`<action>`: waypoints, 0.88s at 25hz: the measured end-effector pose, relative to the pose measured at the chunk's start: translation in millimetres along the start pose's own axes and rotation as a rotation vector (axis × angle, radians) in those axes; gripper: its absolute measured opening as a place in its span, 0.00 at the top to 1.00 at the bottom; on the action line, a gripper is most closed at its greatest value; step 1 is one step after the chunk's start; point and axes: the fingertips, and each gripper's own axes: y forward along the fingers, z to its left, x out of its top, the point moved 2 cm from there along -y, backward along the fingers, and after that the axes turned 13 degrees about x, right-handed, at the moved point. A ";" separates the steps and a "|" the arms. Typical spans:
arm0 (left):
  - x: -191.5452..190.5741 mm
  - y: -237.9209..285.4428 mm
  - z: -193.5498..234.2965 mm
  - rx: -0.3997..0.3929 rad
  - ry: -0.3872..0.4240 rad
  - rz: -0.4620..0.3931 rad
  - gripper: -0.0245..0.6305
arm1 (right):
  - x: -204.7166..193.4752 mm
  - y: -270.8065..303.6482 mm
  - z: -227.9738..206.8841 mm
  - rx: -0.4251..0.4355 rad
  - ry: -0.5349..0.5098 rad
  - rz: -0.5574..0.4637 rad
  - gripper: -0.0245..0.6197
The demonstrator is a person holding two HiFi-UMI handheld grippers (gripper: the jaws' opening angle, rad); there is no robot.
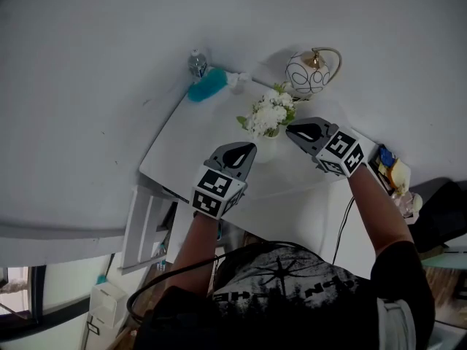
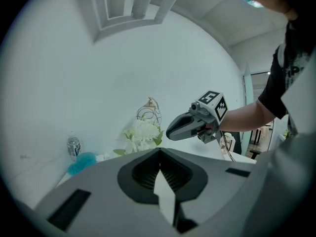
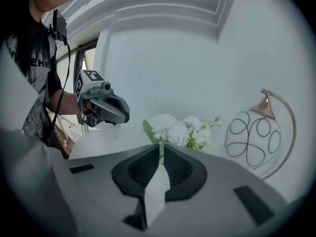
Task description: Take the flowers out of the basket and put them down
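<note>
Standing upright in a pale holder [image 1: 267, 149] near the middle of the white tabletop [image 1: 197, 148] is a bunch of white flowers with green leaves [image 1: 269, 114]. The left tool [image 1: 250, 149] is pointing at the bunch from just beside it, jaws pressed together, gripping nothing. The right tool [image 1: 290, 130] is hovering close beside the blooms, jaws likewise pressed together. A wire-globe lamp with a brass arm [image 1: 312, 71], a teal fluffy item [image 1: 208, 86] and a clear plastic bottle [image 1: 197, 63] are lining the far edge.
</note>
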 end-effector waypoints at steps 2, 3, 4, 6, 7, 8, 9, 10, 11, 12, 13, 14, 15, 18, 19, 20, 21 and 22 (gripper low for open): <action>0.1 1.7 0.1 -0.013 0.001 -0.002 0.95 | -8.6 4.6 -8.3 -0.020 0.012 0.021 0.93; -0.4 2.0 -0.4 -0.021 -0.001 -0.004 0.95 | -14.7 8.0 -10.5 -0.020 0.023 0.037 0.92; -1.3 2.0 -0.9 -0.029 -0.002 -0.006 0.95 | -22.0 12.4 -11.5 -0.014 0.037 0.055 0.89; -3.8 2.1 -1.2 -0.041 -0.002 -0.005 0.95 | -38.3 23.7 -11.9 0.007 0.062 0.101 0.80; -4.6 2.4 -1.5 -0.045 -0.002 -0.005 0.95 | -46.1 29.5 -11.7 0.021 0.074 0.122 0.76; -4.7 3.0 -2.4 -0.049 -0.005 -0.005 0.95 | -53.2 34.6 -11.5 0.036 0.090 0.137 0.73; -4.3 4.0 -3.6 -0.054 -0.010 -0.006 0.95 | -59.1 39.2 -12.1 0.051 0.113 0.141 0.69; -3.3 5.2 -4.6 -0.062 -0.018 -0.008 0.95 | -63.4 43.4 -13.1 0.066 0.141 0.136 0.64; -2.0 6.3 -5.3 -0.070 -0.028 -0.011 0.95 | -66.1 47.4 -14.3 0.076 0.169 0.122 0.58; -0.5 7.2 -5.5 -0.077 -0.036 -0.014 0.95 | -67.6 51.3 -16.0 0.078 0.190 0.108 0.56; 0.5 7.9 -4.9 -0.081 -0.037 -0.017 0.95 | -68.5 55.2 -18.0 0.072 0.202 0.098 0.54; 0.8 8.5 -3.9 -0.082 -0.034 -0.018 0.95 | -69.0 59.6 -19.8 0.062 0.209 0.090 0.53; 0.4 9.0 -2.7 -0.081 -0.029 -0.016 0.95 | -69.2 64.4 -20.7 0.055 0.219 0.082 0.53; -0.4 12.7 -2.3 -0.084 -0.020 -0.012 0.95 | -72.5 78.9 -22.3 0.059 0.269 0.062 0.52; -0.1 14.0 -4.0 -0.089 -0.016 -0.011 0.95 | -74.6 81.9 -23.8 0.058 0.285 0.058 0.52; -0.1 14.8 -6.2 -0.094 -0.012 -0.010 0.95 | -75.8 83.9 -25.3 0.055 0.294 0.054 0.52; -1.0 15.3 -8.1 -0.098 -0.010 -0.007 0.95 | -75.3 85.4 -26.3 0.056 0.293 0.049 0.51; -2.3 15.6 -9.3 -0.102 -0.011 -0.004 0.95 | -73.4 87.0 -26.2 0.060 0.284 0.043 0.52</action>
